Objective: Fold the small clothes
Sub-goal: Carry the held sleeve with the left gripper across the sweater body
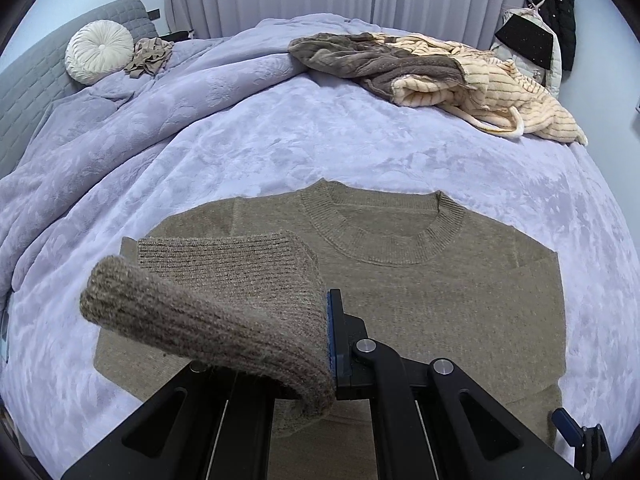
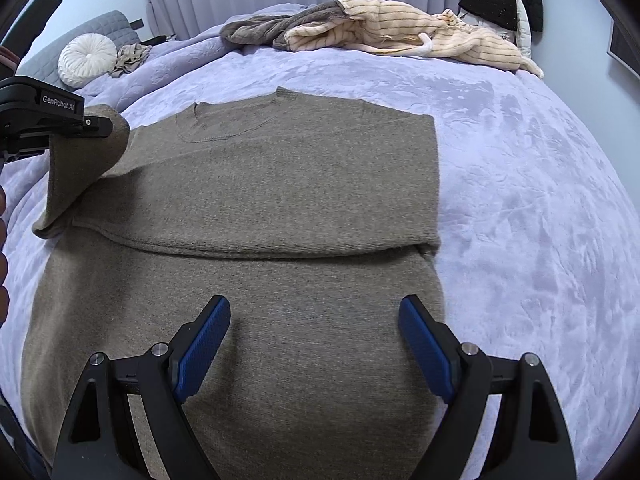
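At this point the brown knit sweater (image 2: 256, 184) lay face up on the lavender blanket (image 2: 540, 200), its right sleeve already folded across the body, and your left gripper (image 1: 326, 336) was pinching the ribbed cuff of the left sleeve (image 1: 216, 304), lifted clear of the body. Your right gripper (image 2: 314, 344) hung over the hem area with its jaws spread wide, holding nothing. The main risk was slippage: the knit was thick and soft (only the cuff edge sat between the pads), so a fast swing across the chest could have pulled it free and dropped the sleeve short. A second risk was drag: because nothing pinned the body, tension along the sleeve could have hauled the shoulder sideways and wrinkled the flat panel. A third was catching the open right fingers (image 2: 204, 344) in the loose hem fabric while lowering. The unfolded pile of clothes (image 2: 380, 28) lay well apart and posed no interference.
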Demonstrator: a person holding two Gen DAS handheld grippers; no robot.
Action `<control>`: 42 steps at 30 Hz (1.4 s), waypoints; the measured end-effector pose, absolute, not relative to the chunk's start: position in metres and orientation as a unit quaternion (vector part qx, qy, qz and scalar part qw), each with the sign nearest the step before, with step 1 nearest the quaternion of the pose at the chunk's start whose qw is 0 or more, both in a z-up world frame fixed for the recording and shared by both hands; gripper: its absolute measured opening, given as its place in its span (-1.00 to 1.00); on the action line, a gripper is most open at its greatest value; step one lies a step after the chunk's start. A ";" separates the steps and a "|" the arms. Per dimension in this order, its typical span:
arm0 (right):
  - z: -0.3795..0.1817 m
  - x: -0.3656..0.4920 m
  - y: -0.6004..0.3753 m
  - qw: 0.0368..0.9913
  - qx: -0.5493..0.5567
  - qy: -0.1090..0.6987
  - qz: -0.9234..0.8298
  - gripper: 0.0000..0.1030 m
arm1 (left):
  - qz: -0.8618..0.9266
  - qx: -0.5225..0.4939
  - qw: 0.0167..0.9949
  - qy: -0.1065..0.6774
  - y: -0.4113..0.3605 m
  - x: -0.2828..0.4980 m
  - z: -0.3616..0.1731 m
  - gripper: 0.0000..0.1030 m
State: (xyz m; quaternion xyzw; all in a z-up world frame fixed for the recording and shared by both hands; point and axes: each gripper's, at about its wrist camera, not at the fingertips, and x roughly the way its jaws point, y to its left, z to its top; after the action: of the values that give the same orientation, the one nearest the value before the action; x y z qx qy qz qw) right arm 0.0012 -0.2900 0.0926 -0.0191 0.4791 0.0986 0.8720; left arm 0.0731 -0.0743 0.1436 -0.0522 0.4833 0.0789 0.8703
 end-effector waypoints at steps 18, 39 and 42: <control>0.098 -0.002 -0.336 0.881 0.021 0.466 0.075 0.72 | 0.034 -0.008 0.877 0.478 -0.160 0.074 0.162 -0.87; 0.081 0.001 -0.380 0.881 0.057 0.467 0.052 0.72 | 0.017 0.025 0.855 0.518 -0.218 0.094 0.120 -0.87; 0.078 0.001 -0.385 0.879 0.062 0.470 0.050 0.72 | 0.013 0.030 0.851 0.524 -0.226 0.095 0.113 -0.87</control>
State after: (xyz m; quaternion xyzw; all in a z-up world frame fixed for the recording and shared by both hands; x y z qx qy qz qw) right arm 0.0007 -0.3848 0.0779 0.0616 0.4697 0.0501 0.8792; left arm 0.0951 -0.2262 0.1125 0.0301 0.5238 0.0132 0.8512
